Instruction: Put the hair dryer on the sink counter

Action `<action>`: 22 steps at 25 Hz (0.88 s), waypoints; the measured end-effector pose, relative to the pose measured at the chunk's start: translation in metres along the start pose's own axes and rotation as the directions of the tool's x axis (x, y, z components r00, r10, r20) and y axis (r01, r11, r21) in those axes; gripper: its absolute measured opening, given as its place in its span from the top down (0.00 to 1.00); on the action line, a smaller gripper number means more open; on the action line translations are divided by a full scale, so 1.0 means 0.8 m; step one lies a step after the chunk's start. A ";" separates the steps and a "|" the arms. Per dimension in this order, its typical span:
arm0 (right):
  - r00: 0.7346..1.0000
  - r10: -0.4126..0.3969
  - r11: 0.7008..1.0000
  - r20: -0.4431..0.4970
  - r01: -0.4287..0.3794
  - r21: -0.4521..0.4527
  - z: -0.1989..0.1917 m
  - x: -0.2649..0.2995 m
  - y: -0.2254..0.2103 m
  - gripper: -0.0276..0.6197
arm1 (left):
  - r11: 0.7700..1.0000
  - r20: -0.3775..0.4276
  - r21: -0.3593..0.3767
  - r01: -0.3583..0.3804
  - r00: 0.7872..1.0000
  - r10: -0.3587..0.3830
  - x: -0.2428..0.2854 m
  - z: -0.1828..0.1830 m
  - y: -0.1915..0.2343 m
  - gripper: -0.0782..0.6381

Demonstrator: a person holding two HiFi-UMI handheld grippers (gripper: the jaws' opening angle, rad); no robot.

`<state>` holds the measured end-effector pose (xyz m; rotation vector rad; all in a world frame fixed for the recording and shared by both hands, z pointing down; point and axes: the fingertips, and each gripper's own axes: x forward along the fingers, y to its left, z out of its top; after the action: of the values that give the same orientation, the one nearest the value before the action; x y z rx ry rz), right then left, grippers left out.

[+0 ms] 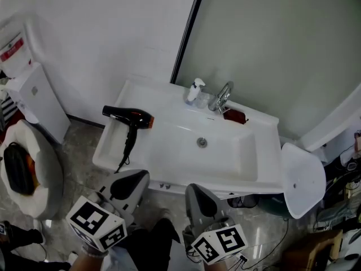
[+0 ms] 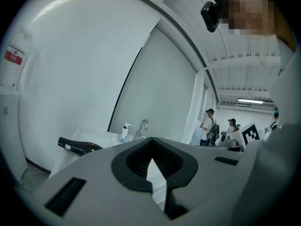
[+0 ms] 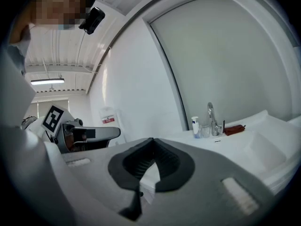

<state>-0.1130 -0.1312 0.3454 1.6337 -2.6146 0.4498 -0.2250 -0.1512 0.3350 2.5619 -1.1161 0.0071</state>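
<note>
around the sink: a spray bottle [image 1: 194,90] and a chrome faucet [image 1: 223,96] stand side by side at the back rim; a dark red item [image 1: 234,116] lies just right of the faucet; the basin [image 1: 186,151] fills the middle.
off to the sides: a white cabinet [image 1: 42,103] and a white rounded fixture [image 1: 39,191] stand on the floor at left; a round white seat [image 1: 304,179] sits just off the right end.
in the way: only the front rim of the sink surface [image 1: 169,109] lies between my tongs and the things on it.
hair dryer [image 1: 131,117]: lies flat on the left end of the sink surface, left of the basin, well apart from bottle and faucet.
long axis: the barrel runs left to right in the head view, black end toward the left edge, coppery end toward the basin; the handle juts toward the front rim and me, its cord [image 1: 121,164] trailing on toward that rim.
edges and room: the black end lies near the left edge; a bare white strip stays open between dryer and bottle, and a flat shelf right of the basin.
left tongs [image 1: 132,179]: jaws pressed together, gripping nothing, held short of the front rim, near the cord's end.
right tongs [image 1: 197,193]: jaws together, likewise empty, beside my left pair, in front of the basin.
</note>
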 end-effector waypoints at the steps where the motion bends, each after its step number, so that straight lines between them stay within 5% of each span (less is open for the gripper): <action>1: 1.000 -0.012 1.000 0.001 0.012 -0.005 -0.001 -0.003 0.005 0.96 | 1.000 -0.007 0.000 0.004 1.000 -0.004 -0.004 -0.003 0.001 0.88; 10: 0.998 -0.060 0.998 0.019 0.061 -0.035 0.009 -0.024 0.021 0.96 | 0.999 -0.009 -0.003 0.046 0.999 -0.046 -0.020 -0.002 -0.008 0.88; 22: 0.999 -0.003 0.999 0.037 0.004 -0.045 0.023 -0.029 0.005 0.96 | 1.000 0.025 0.015 0.027 0.999 -0.028 0.000 0.015 -0.034 0.88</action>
<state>-0.1039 -0.1139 0.3226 1.6491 -2.6275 0.3614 -0.2074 -0.1377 0.3155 2.5973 -1.0941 -0.0243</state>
